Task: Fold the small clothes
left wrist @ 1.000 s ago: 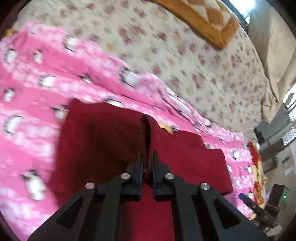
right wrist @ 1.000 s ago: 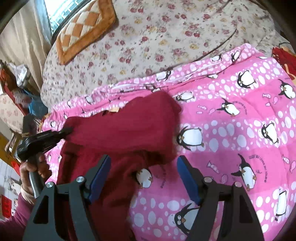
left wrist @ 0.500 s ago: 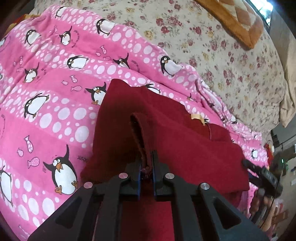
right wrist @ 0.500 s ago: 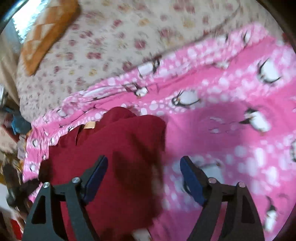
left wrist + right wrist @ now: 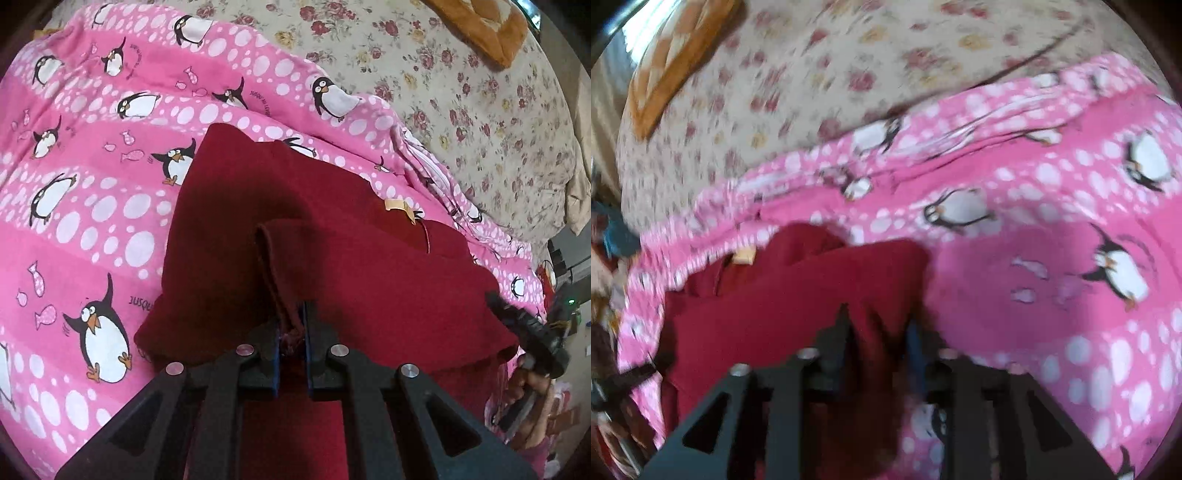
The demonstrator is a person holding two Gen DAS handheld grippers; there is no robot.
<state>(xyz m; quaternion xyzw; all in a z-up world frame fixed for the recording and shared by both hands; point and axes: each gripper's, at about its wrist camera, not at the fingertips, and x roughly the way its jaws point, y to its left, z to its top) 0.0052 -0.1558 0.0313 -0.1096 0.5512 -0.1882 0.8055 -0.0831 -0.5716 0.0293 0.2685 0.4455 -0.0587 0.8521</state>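
Since the frame half a second back, the right gripper (image 5: 877, 332) has drawn its jaws in from a wide spread to a narrow gap around a ridge of the dark red garment (image 5: 783, 295); the view is blurred by motion, and whether the pads truly pinch the cloth or merely flank it I cannot tell. The left gripper (image 5: 291, 332) has hardly shifted — it stays clenched on a raised fold of the same garment (image 5: 332, 266), the fold standing up in a thin vertical crest between its blue-lined pads.

The garment lies on the pink penguin blanket (image 5: 92, 192), close to that blanket's far edge where it meets the floral bedsheet (image 5: 461, 96); it is doubled over itself, its upper layer spreading away from the left gripper toward the blanket's far edge. A small tan label (image 5: 399, 206) shows at the neckline (in the right wrist view it appears as a pale tab (image 5: 744, 255) just short of the blanket's far edge).

In the left wrist view the other tool sits at the garment's right-hand end, above the holding hand (image 5: 528, 384); an orange checked cushion (image 5: 676, 62) lies on the bedsheet, well apart from the garment — toward the bed's far corner.
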